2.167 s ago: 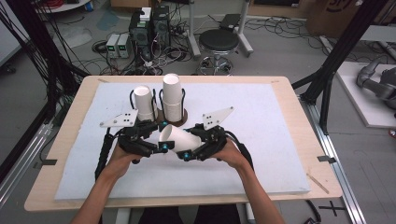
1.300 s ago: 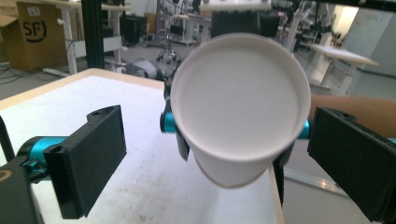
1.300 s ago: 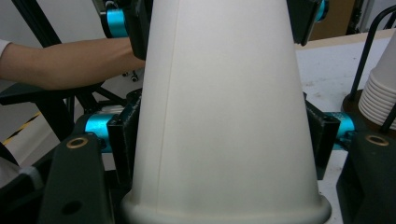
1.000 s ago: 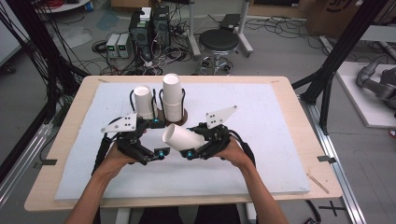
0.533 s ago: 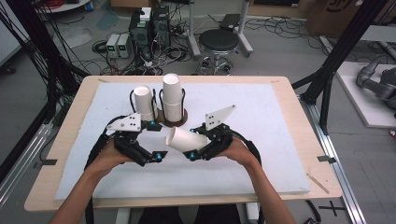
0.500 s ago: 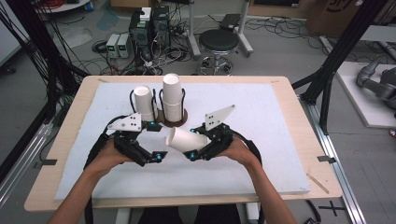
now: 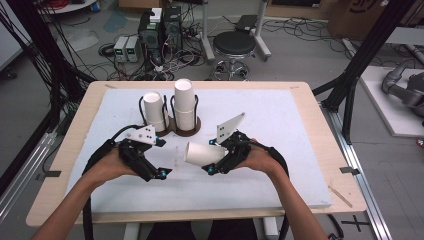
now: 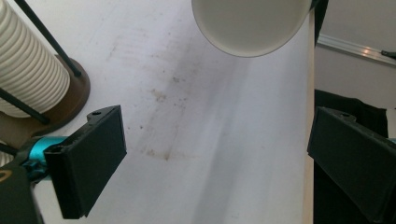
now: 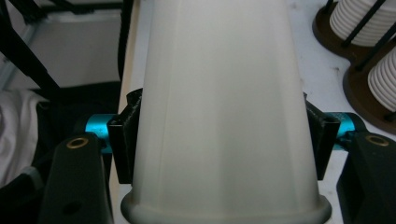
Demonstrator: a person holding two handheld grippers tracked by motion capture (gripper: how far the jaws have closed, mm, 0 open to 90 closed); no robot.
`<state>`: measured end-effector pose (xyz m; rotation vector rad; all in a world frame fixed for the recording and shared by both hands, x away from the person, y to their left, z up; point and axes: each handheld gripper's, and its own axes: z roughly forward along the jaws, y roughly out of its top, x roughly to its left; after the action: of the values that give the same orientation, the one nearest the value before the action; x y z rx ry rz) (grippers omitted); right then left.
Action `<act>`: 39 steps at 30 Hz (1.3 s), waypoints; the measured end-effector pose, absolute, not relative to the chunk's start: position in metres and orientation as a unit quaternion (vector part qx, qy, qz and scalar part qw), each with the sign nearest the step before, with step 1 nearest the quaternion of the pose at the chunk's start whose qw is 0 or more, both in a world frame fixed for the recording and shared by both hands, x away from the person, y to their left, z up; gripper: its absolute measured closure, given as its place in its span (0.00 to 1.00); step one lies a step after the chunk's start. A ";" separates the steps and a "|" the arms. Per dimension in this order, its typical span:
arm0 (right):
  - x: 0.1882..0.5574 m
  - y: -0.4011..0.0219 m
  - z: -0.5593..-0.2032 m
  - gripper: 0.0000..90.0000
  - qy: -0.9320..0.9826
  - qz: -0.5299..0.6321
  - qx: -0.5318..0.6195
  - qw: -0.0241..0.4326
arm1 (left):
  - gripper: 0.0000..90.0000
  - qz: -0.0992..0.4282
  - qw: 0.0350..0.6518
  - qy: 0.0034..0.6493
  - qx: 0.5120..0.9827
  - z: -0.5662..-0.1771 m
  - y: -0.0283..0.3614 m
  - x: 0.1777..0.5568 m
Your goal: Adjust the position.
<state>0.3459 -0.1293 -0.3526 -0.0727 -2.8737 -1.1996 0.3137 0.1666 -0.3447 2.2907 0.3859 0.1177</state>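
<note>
1. The right gripper [image 7: 216, 161] has its fingers [image 9: 125, 140] clamped on either side of a white paper cup [image 7: 204, 153], near its rolled rim; the cup lies on its side in the grip, held just above the surface [image 7: 280, 150], its closed base pointing toward the left gripper
2. The left gripper [image 7: 152, 167] has its fingers [image 8: 88, 163] spread wide with nothing between them, and the cup's round base [image 8: 250, 25] hangs ahead of them, apart from both pads
3. Judged from this, the step in hand is a hand-over or a two-handed handling of the single cup; the next move calls for the left fingers to come forward around the narrow base end and close gently, since thin paper walls would dent under a hard squeeze
4. The cup looks plain, white, tapered, clean and undented
5. Behind the hands, two brown-based wire holders carry stacks of cups: a shorter stack [image 7: 154, 110] and a taller one [image 7: 184, 102], both upright
</note>
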 end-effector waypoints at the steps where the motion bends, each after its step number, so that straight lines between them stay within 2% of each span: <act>1: 0.346 -0.128 -0.353 0.35 -0.926 -0.377 -0.021 0.010 | 0.05 0.048 0.389 0.152 0.907 -0.344 0.167 0.314; 6: 0.344 -0.123 -0.352 0.35 -0.940 -0.342 -0.016 0.004 | 0.05 0.039 0.350 0.153 0.923 -0.342 0.163 0.315; 13: 0.343 -0.114 -0.355 0.35 -0.953 -0.302 -0.005 0.003 | 0.05 -0.006 0.342 0.145 0.928 -0.341 0.158 0.316; 25: 0.345 -0.103 -0.349 0.35 -0.968 -0.251 0.014 0.006 | 0.05 -0.012 0.289 0.144 0.946 -0.340 0.148 0.323; 39: 0.348 -0.085 -0.357 0.35 -0.981 -0.193 0.023 0.009 | 0.05 -0.025 0.227 0.115 0.967 -0.346 0.126 0.325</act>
<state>0.3479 -0.0852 -0.3567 0.0720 -3.0632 -0.6038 0.3252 0.1265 -0.3461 2.6642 0.3170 -0.0691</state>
